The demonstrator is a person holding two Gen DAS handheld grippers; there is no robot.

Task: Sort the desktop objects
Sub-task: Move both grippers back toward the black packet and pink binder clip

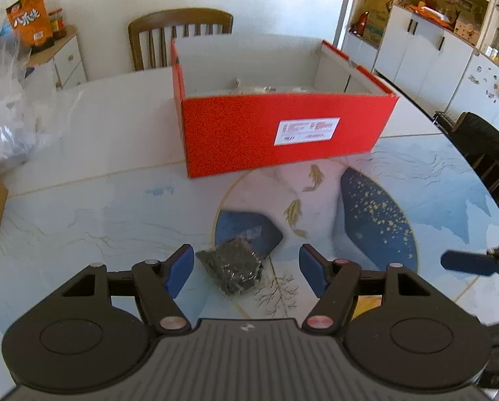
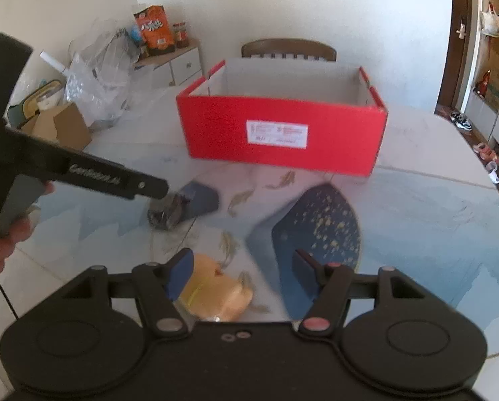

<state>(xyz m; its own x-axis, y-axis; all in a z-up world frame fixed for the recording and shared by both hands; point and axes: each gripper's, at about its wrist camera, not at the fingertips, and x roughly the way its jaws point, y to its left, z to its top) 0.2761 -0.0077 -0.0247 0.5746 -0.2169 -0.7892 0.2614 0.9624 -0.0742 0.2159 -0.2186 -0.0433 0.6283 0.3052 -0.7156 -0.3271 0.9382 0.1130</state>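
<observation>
Readable markings:
- Red box [image 2: 283, 133]: white shipping label [image 2: 277, 133] on its near wall, red and black print too small and blurred to read.
- Orange snack bag [image 1: 30, 18], on the cabinet left of and behind the red box: large white Chinese characters, partly legible as "八爪烧"; small round logo unreadable.
- Left claw [image 2: 159, 191]: white lettering on its black arm, roughly "GenRobot.AI", blurred.
</observation>
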